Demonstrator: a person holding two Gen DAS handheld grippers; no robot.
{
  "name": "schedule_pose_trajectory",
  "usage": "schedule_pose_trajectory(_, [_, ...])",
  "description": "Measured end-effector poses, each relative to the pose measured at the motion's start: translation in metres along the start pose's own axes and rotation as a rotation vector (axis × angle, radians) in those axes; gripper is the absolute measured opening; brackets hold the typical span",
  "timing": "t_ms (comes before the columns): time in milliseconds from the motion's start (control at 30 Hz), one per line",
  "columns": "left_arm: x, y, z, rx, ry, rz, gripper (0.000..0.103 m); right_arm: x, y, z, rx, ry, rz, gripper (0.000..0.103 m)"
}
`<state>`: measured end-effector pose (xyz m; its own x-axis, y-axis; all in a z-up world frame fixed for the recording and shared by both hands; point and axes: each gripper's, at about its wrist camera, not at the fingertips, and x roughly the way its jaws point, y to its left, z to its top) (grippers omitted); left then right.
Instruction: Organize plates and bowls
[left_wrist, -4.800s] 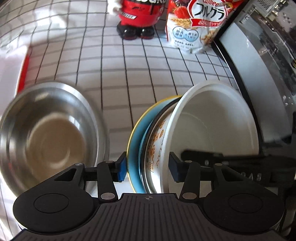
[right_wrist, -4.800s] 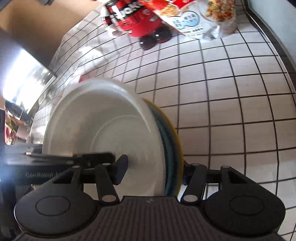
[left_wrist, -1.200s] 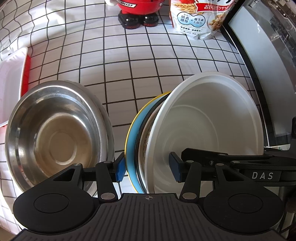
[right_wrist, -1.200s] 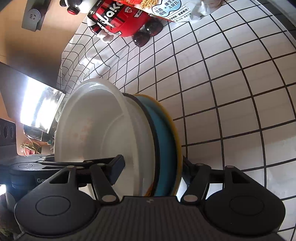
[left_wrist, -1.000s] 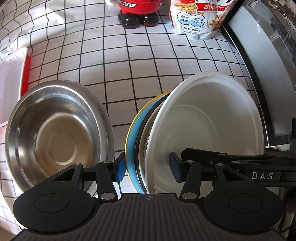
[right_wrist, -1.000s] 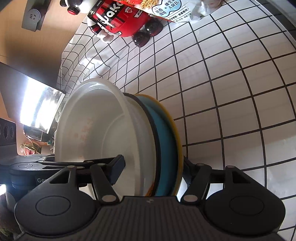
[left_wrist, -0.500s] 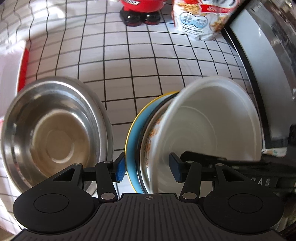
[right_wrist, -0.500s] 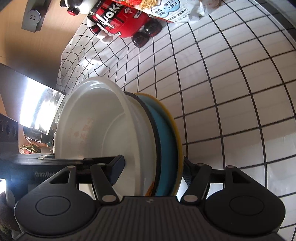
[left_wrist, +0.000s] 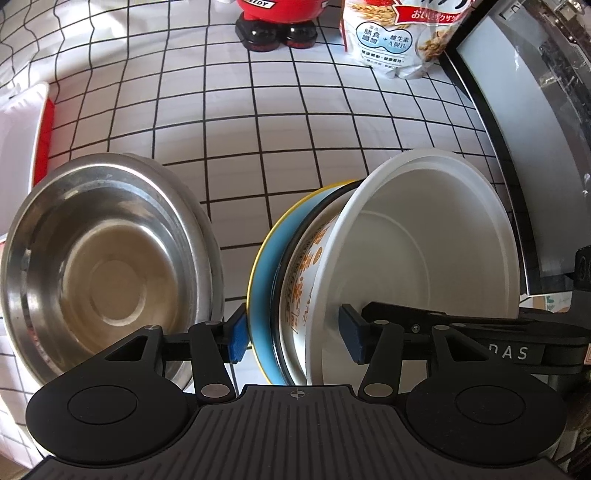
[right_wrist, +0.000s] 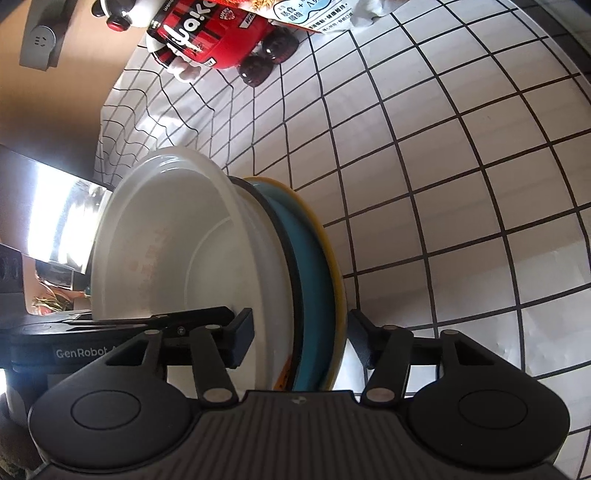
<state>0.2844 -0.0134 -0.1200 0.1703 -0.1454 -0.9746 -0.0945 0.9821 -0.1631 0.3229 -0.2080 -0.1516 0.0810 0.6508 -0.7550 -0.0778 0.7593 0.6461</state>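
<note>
A stack of dishes is held on edge over the checked cloth. It is a white bowl (left_wrist: 424, 240), a black-rimmed bowl with orange print (left_wrist: 303, 269) and a blue plate with a yellow rim (left_wrist: 263, 273). My left gripper (left_wrist: 293, 338) is shut on the stack, one blue pad behind the plate and one inside the white bowl. From the other side my right gripper (right_wrist: 299, 339) straddles the same white bowl (right_wrist: 166, 258) and blue plate (right_wrist: 314, 266). Its jaws are closing, and the pads touch both faces. A steel bowl (left_wrist: 110, 266) sits tilted to the left of the stack.
At the back of the cloth stand a red toy figure (left_wrist: 277, 22) and a cereal bag (left_wrist: 395, 37). A white and red container (left_wrist: 26, 140) lies at the left edge. A dark glass-fronted appliance (left_wrist: 524, 147) borders the right side. Bare checked cloth (right_wrist: 461, 184) lies beyond the stack.
The white bowl has tipped away from the blue plate, so more of the orange-printed bowl shows. The right gripper's fingers have come closer together on the stack.
</note>
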Motion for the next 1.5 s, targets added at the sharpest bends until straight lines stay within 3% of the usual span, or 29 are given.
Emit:
schedule_pose_trajectory(333, [0.0, 0.003, 0.0, 0.003, -0.001, -0.015, 0.051, 0.002, 0.013, 0.009, -0.051, 0.06, -0.05, 0.053])
schedule_pose_trajectory(1500, [-0.013, -0.001, -0.007, 0.005, 0.002, -0.02, 0.051, -0.013, 0.024, 0.006, -0.082, 0.044, -0.052, 0.054])
